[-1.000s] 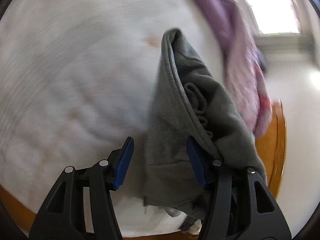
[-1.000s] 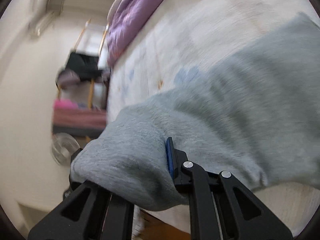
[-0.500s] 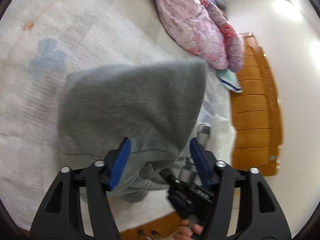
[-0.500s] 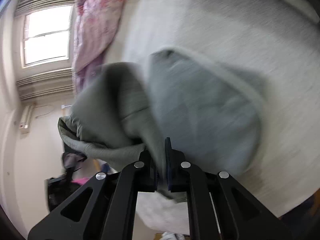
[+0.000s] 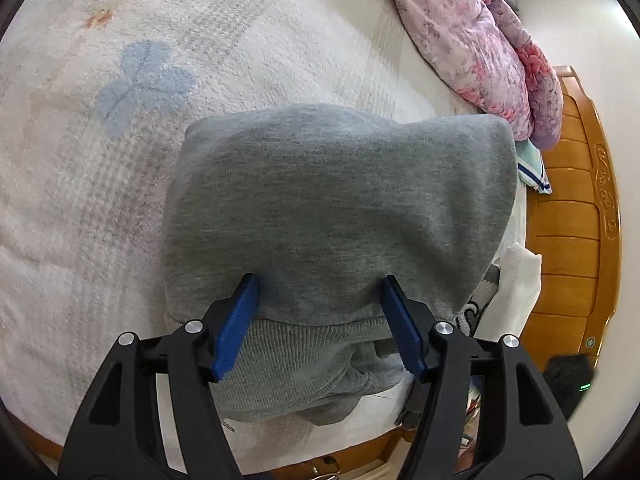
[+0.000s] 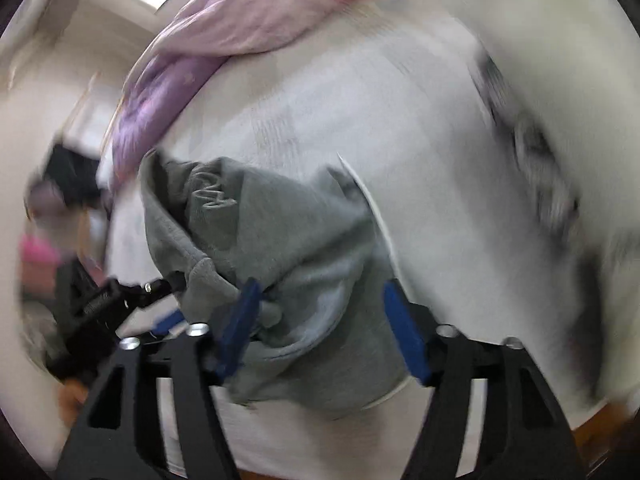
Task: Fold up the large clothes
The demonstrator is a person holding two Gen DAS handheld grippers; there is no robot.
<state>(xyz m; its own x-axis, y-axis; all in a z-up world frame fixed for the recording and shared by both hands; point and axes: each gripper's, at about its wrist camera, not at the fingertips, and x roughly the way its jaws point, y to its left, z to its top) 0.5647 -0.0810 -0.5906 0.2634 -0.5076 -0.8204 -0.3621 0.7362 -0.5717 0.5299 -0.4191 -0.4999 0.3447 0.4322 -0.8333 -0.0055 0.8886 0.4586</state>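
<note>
A grey sweatshirt [image 5: 340, 200] lies bunched and folded on the white blanket of the bed [image 5: 120, 160]. My left gripper [image 5: 318, 300] is open, its blue pads wide apart just above the garment's ribbed hem. In the blurred right wrist view the same grey sweatshirt [image 6: 288, 264] lies in a heap. My right gripper [image 6: 320, 308] is open over it, holding nothing. The left gripper [image 6: 120, 304] shows at the left of that view, beside the garment.
A pink and purple floral quilt [image 5: 480, 40] lies along the far side of the bed and also shows in the right wrist view [image 6: 224, 40]. A wooden bed frame [image 5: 572, 220] is at the right. A white and grey garment [image 5: 516, 280] lies by it.
My right gripper has opened and let go of the grey sweatshirt. The garment has dropped onto the bed. My left gripper has stayed open and moved closer over it.
</note>
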